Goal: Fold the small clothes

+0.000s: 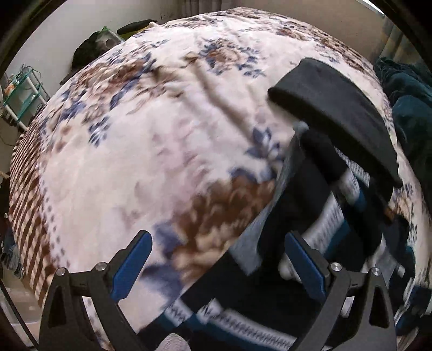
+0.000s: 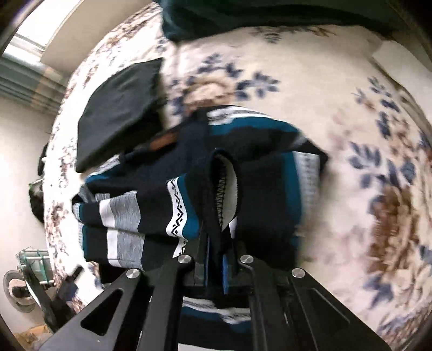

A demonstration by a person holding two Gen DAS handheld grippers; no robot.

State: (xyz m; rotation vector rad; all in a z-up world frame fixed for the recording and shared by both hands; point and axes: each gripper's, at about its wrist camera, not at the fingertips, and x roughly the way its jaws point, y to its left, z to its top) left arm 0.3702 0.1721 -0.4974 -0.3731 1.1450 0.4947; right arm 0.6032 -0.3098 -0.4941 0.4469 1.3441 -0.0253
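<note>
A small navy, teal, white and grey patterned sweater (image 2: 151,208) lies bunched on the floral blanket. My right gripper (image 2: 216,259) is shut on a dark hem fold of the sweater and holds it up off the bed. In the left wrist view the same sweater (image 1: 318,216) lies at the lower right. My left gripper (image 1: 216,267) is open and empty, its right finger (image 1: 305,267) over the sweater and its left finger over the blanket.
A floral white, blue and brown blanket (image 1: 162,140) covers the bed. A folded black garment (image 1: 337,113) lies beyond the sweater; it also shows in the right wrist view (image 2: 118,110). Dark teal bedding (image 2: 243,16) is heaped at the far edge. A shelf (image 1: 21,91) stands off the bed.
</note>
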